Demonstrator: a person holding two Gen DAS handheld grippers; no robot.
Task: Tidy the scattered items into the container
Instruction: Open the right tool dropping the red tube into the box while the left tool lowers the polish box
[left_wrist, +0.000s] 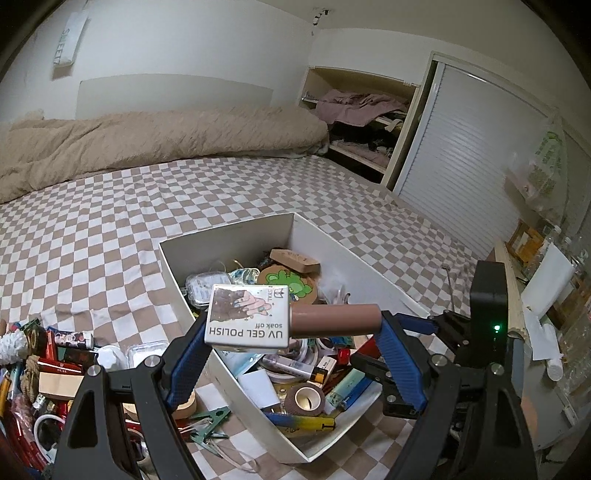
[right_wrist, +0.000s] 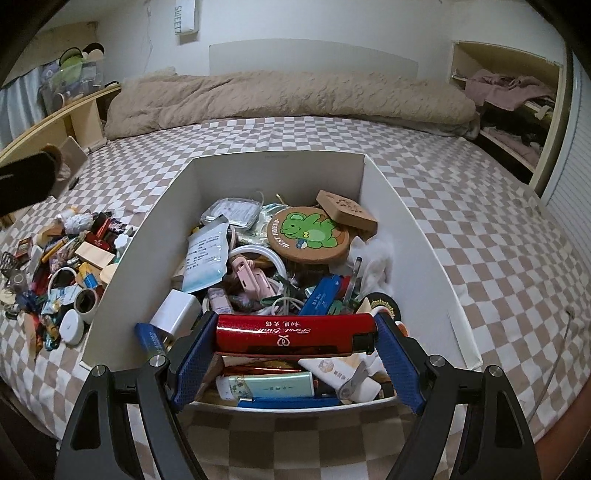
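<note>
Left tool (left_wrist: 291, 330) pinches a UV gel polish bottle (left_wrist: 280, 317) end to end: white labelled body against one pad, brown cap against the other. The bottle's long axis runs crosswise between the pads, about level. It hangs above the white box (left_wrist: 229, 236) at the box's corner nearest the pile of loose items (left_wrist: 55, 362), over contents already inside.

Right tool (right_wrist: 295, 338) pinches a red lighter-shaped case (right_wrist: 295, 336), also end to end, long axis crosswise. It sits low over the near end of the box, just above the clutter; contact with the items below cannot be told.

The box stands on the checked bed (left_wrist: 92, 221), toward its near edge; the remaining loose items lie on the bed beside the box's left wall.

Judgement: both held things are already inside the box outline, so the coming move is a plain release, downward. The right tool looks lower and nearer to release. The left tool's bottle is close to the box wall; a slight shift toward the box centre would be safer.
</note>
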